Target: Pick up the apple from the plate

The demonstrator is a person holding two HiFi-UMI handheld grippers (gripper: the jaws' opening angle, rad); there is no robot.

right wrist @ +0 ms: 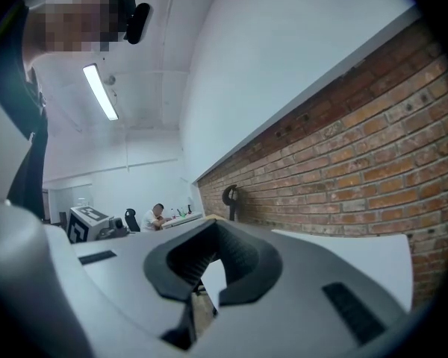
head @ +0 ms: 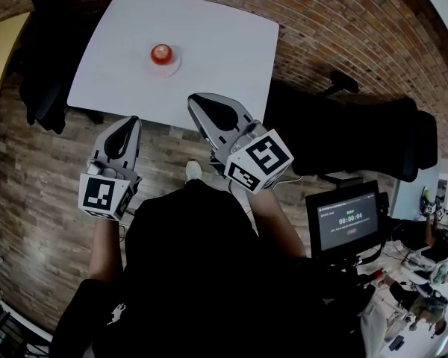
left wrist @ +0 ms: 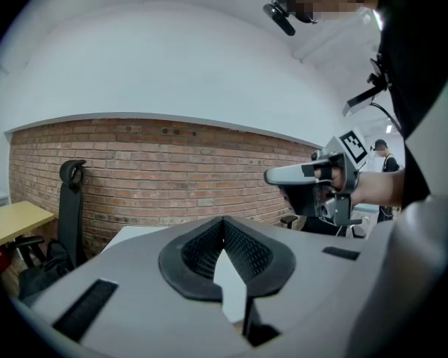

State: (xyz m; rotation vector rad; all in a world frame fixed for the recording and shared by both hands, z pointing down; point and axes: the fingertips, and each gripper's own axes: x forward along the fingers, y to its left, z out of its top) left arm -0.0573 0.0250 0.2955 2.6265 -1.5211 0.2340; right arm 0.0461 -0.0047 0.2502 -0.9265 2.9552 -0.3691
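A red apple (head: 162,52) sits on a small white plate (head: 172,66) near the middle of a white table (head: 224,43). Both grippers hang in the air short of the table's near edge, well back from the plate. My left gripper (head: 134,120) points at the table, its jaws closed together with nothing between them (left wrist: 224,224). My right gripper (head: 193,100) is slightly ahead, its tip just over the table's near edge, jaws also meeting and empty (right wrist: 213,228). Neither gripper view shows the apple.
A dark chair (head: 45,88) stands at the table's left and a black office chair (head: 358,129) at its right. A monitor on a stand (head: 347,222) is at my right side. A yellow desk (head: 1,47) and a scooter (left wrist: 71,200) stand by the brick wall.
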